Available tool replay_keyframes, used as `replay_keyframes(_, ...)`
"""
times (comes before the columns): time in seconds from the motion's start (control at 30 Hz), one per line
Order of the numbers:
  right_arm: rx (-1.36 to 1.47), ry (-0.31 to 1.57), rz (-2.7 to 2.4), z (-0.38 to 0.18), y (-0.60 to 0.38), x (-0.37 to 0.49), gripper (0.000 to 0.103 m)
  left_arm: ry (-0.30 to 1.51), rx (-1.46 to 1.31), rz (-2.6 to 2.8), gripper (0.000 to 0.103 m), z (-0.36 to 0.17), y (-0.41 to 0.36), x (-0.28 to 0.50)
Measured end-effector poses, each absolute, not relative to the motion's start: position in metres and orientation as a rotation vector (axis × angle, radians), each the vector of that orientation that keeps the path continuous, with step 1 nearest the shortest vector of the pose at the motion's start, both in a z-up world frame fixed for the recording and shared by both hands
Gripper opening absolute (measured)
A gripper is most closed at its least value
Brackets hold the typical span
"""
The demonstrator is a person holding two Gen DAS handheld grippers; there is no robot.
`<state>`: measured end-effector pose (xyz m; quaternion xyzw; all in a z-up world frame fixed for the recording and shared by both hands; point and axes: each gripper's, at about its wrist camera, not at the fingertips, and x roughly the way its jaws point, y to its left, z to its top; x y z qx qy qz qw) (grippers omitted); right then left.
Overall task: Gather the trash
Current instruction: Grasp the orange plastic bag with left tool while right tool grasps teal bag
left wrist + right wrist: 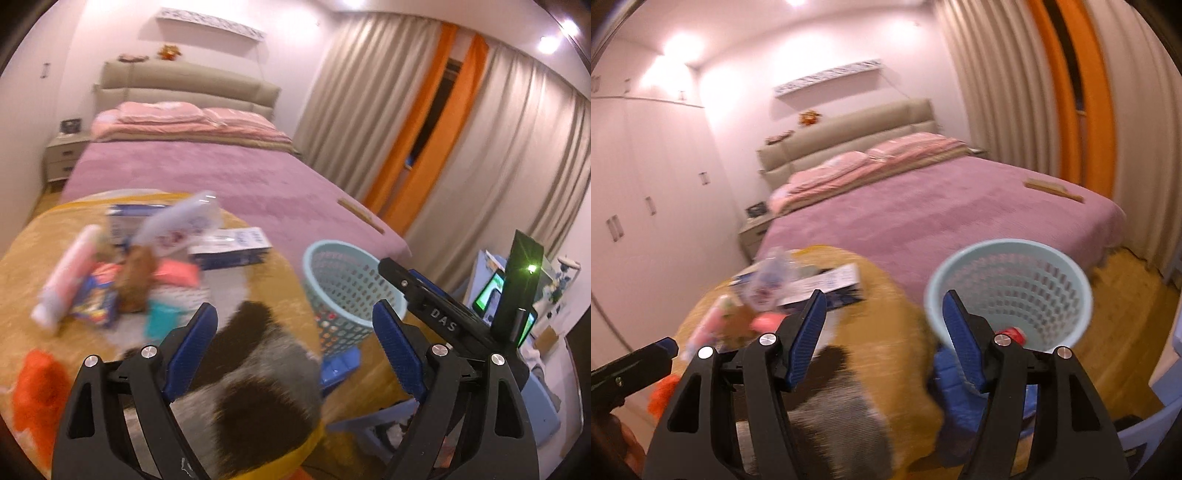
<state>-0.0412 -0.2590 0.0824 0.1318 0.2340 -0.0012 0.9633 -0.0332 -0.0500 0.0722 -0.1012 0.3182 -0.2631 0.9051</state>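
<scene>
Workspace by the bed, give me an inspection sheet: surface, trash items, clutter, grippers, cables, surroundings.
Surface: mustard-yellow fuzzy blanket with dark and grey patches, on the bed's foot.
Job's things: blurred pile of boxes, tubes and wrappers; pale blue perforated plastic wastebasket beside it, a red item inside.
Clutter: orange-red fluffy thing.
Grippers: left gripper open, empty; right gripper open, empty.
Cables: nothing seen.
Surroundings: purple bedspread, beige curtains, white wardrobe.

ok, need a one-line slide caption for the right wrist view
Right gripper with open, empty jaws above a pile of wrappers and boxes on a yellow blanket, beside a light blue basket.
</scene>
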Motion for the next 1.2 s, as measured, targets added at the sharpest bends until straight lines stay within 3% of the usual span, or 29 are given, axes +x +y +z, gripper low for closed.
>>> replay_keyframes(0.3, 0.207, 0.500, 0.132, 0.074, -0.191, -0.044, 0.062, 0.608, -0.226, -0.271, 0.088, 0.063, 0.065, -0.074)
replay_keyframes(0.5, 0.197, 0.571, 0.194, 0.056, -0.159, -0.031, 0.062, 0.680, -0.256, -0.149, 0.092, 0.029, 0.131, -0.069)
replay_keyframes(0.9, 0.102, 0.767, 0.222, 0.001, -0.087, 0.029, 0.062, 0.822, -0.237, -0.104, 0.092, -0.052, 0.154, -0.022)
replay_keyframes(1.03, 0.094, 0.822, 0.216, -0.012, -0.075, 0.050, 0.062, 0.850, -0.232, -0.101, 0.084, -0.061, 0.150, -0.011)
replay_keyframes(1.1, 0.102, 0.845, 0.215, -0.018, -0.071, 0.059, 0.062, 0.872, -0.227, -0.114, 0.069, -0.065, 0.146, -0.007)
replay_keyframes(1.2, 0.096, 0.871, 0.196, -0.025, -0.066, 0.068, 0.062, 0.878, -0.228, -0.139, 0.057, -0.068, 0.140, -0.009)
